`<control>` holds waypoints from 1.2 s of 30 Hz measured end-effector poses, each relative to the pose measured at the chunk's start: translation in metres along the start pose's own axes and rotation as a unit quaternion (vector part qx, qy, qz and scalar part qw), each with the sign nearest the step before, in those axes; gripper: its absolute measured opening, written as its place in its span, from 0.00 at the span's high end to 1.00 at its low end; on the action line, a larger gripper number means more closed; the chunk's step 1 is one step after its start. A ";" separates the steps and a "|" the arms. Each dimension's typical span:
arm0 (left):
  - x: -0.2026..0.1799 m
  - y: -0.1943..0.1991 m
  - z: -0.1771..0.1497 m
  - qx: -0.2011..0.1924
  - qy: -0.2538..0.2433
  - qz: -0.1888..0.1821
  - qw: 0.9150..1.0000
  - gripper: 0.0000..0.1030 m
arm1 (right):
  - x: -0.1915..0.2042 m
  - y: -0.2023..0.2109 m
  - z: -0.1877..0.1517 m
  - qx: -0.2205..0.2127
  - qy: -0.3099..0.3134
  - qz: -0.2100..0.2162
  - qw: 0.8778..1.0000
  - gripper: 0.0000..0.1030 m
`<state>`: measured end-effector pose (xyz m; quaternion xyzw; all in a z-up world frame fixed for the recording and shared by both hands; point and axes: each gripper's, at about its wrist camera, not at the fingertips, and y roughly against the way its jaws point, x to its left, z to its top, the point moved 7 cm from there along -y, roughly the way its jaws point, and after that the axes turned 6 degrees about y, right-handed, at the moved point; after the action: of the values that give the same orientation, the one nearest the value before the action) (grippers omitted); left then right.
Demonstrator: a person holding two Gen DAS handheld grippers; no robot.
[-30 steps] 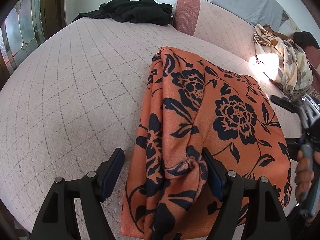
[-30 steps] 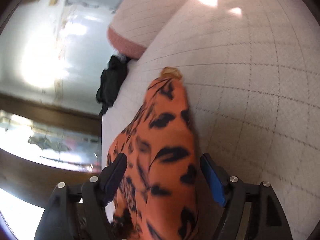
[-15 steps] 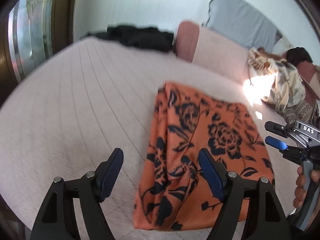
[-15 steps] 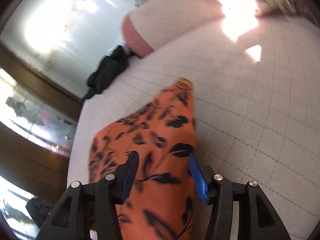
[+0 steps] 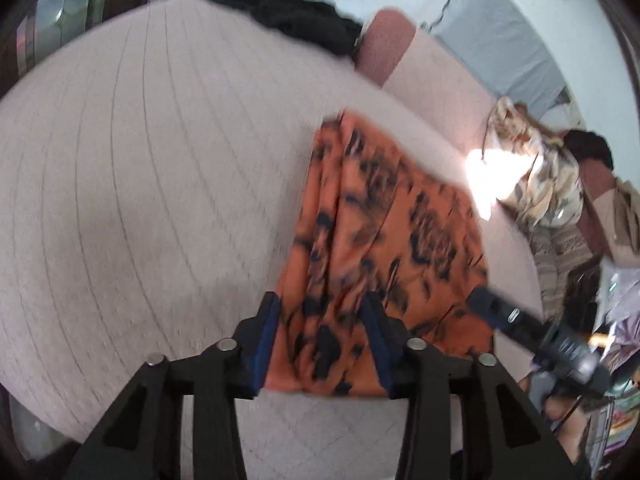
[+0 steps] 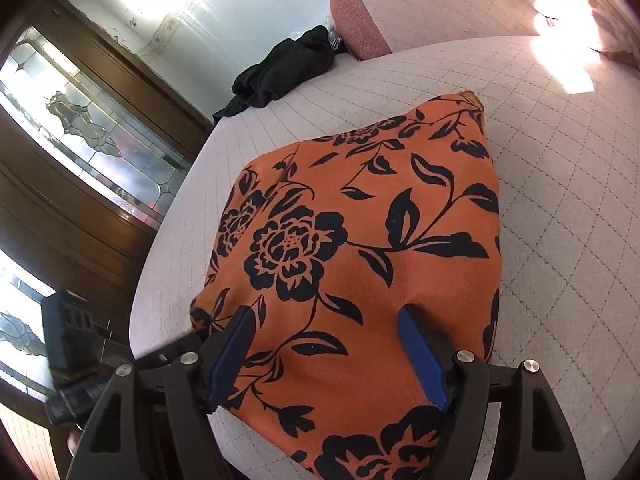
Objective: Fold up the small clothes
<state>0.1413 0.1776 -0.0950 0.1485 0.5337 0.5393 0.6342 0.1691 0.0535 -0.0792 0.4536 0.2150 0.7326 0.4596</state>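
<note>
Hovering over a pale quilted bed (image 5: 140, 200), you have both sets of tongs above an orange garment with black flowers (image 6: 360, 240), which lies folded into a rough rectangle near the bed's near edge, right of centre in the left wrist view.

On the left, the left gripper (image 5: 324, 340) has just been closing. Its blue pads straddle the bunched near-left edge of the cloth, but the blurred frame does not show whether they press on it, so you cannot tell if that edge is pinched.

On the right, the right gripper (image 6: 328, 356) has just been opening. Its jaws stand apart above the near-right part of the garment, the pads clear of the flat fabric, holding nothing.

Far left at the head of the bed, a black garment (image 6: 280, 72) lies crumpled beside a pink bolster (image 6: 360, 12); at the far right, a cream patterned cloth (image 5: 532, 168) lies in a patch of sun.

By the look of it, one fold is laid and you are between folds. The next move likely calls for a firm pinch on both near corners, then carrying them together toward the far edge, keeping the layers aligned.
</note>
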 end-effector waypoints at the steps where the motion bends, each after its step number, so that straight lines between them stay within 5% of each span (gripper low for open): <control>1: -0.006 0.003 0.011 -0.015 -0.010 -0.003 1.000 0.35 | 0.000 -0.001 -0.001 -0.001 0.000 0.003 1.000 0.25; 3: -0.021 -0.006 0.035 -0.020 -0.029 -0.006 0.999 0.33 | 0.000 0.002 -0.003 -0.005 0.001 0.006 1.000 0.24; 6: -0.028 -0.050 0.055 0.030 -0.038 -0.005 0.999 0.39 | 0.004 0.001 -0.004 -0.008 0.005 0.007 1.000 0.24; 7: -0.023 -0.070 0.055 0.055 -0.036 0.007 0.998 0.73 | 0.004 0.003 -0.004 -0.009 0.005 0.009 1.000 0.24; 8: -0.013 -0.089 0.051 0.091 -0.014 0.007 0.996 0.78 | 0.003 0.004 -0.005 -0.010 0.005 0.012 1.000 0.24; 10: -0.001 -0.090 0.055 0.094 0.031 -0.031 0.995 0.78 | 0.002 0.006 -0.006 -0.009 0.000 0.027 1.000 0.24; 13: -0.011 -0.071 0.064 0.059 0.011 -0.023 0.998 0.79 | -0.001 0.009 -0.007 -0.009 -0.003 0.039 0.999 0.24; 14: -0.014 -0.069 0.065 0.050 -0.003 -0.015 0.999 0.77 | -0.002 0.008 -0.008 -0.010 -0.004 0.040 0.999 0.24; 16: -0.011 -0.080 0.061 0.062 -0.018 0.013 0.998 0.44 | -0.002 0.009 -0.008 -0.014 -0.006 0.044 0.999 0.24; 20: -0.012 -0.070 0.059 0.052 -0.007 0.021 0.998 0.47 | -0.001 0.011 -0.009 -0.015 -0.007 0.048 0.999 0.23; 23: -0.027 -0.036 0.052 0.007 -0.034 0.013 0.999 0.47 | -0.003 0.019 -0.008 -0.021 -0.026 0.058 0.998 0.23; 28: -0.038 -0.006 0.018 -0.012 -0.070 0.009 0.997 0.35 | -0.002 0.044 -0.014 -0.043 -0.033 0.057 0.997 0.23; 36: -0.036 -0.009 -0.004 -0.010 -0.090 0.075 0.993 0.32 | -0.034 0.083 -0.043 -0.064 -0.082 0.036 0.994 0.23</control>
<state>0.1477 0.1423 -0.0848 0.2298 0.4565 0.5752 0.6387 0.0979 -0.0121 -0.0560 0.4895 0.1130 0.7214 0.4767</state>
